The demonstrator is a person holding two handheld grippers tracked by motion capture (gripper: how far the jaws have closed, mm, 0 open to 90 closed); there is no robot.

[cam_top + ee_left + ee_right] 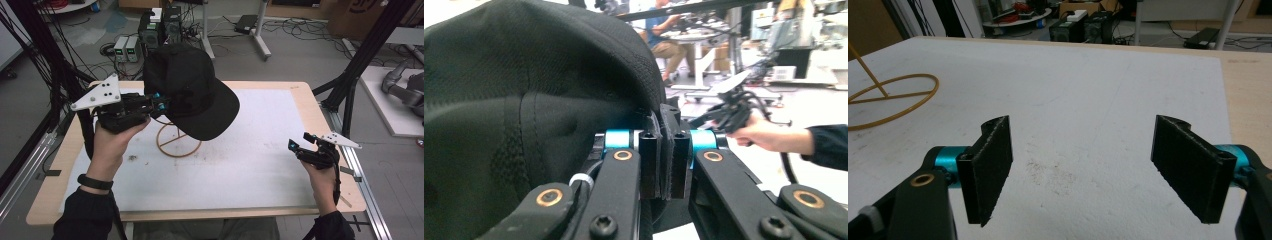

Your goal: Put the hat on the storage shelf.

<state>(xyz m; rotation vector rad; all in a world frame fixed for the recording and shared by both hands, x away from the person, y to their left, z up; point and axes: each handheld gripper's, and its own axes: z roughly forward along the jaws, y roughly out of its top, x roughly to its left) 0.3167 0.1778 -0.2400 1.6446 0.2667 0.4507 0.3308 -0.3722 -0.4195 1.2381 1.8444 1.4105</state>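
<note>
**Left tongs grip the cap above the wire stand**

The black fabric baseball cap (pixel 187 92) sits up off the surface, directly above the yellow wire stand with a round ring base (pixel 177 141), its brim pointing down and toward the right side of the stand. The left tongs (pixel 159 101) are at the cap's left edge, above and to the left of the stand, held by the person's left hand (pixel 112 142). In the left gripper view, the left tongs (pixel 664 150) are pinched together on a fold of the cap's (pixel 534 90) rim, the 2 jaws pressed nearly flat with only the fabric between them.

The right tongs (pixel 296 149) are well to the right of the stand, near the right edge of the white mat on the pale wooden surface (pixel 280 125). In the right gripper view, the right tongs (pixel 1098 172) stand wide apart with nothing between them, hovering over the mat, and the stand's ring (pixel 890 97) lies off to their left.
</note>
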